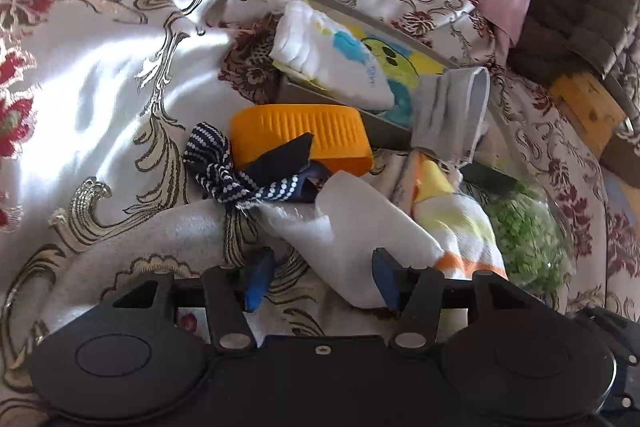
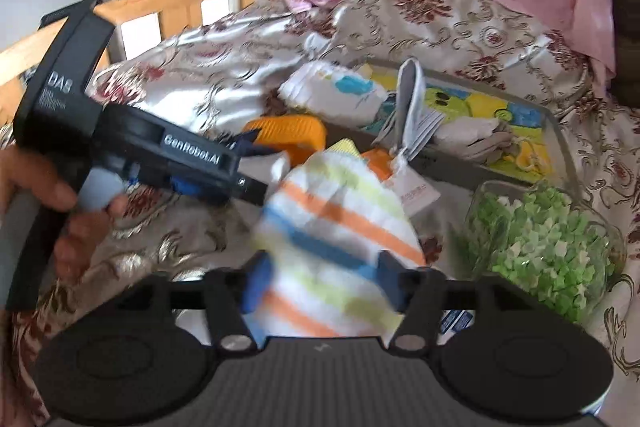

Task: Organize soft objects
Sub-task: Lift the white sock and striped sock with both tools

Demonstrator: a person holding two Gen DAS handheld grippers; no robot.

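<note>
Striped sock lies between the spread right gripper fingers, unpinched.

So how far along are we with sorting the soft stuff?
Partly done: a folded printed cloth, a grey sock and pale folded pieces already sit in the tray. In hand: the striped sock lies between both grippers' open jaws. Left: that sock and the polka-dot ribbon, outside the tray.

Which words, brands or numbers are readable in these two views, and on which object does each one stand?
"GenRobot.AI": side of the left claw.
"DAS": its black rear part; smaller lines beneath are too small.
Paper tag on the striped sock: print blurred.
Left wrist view: none.
</note>
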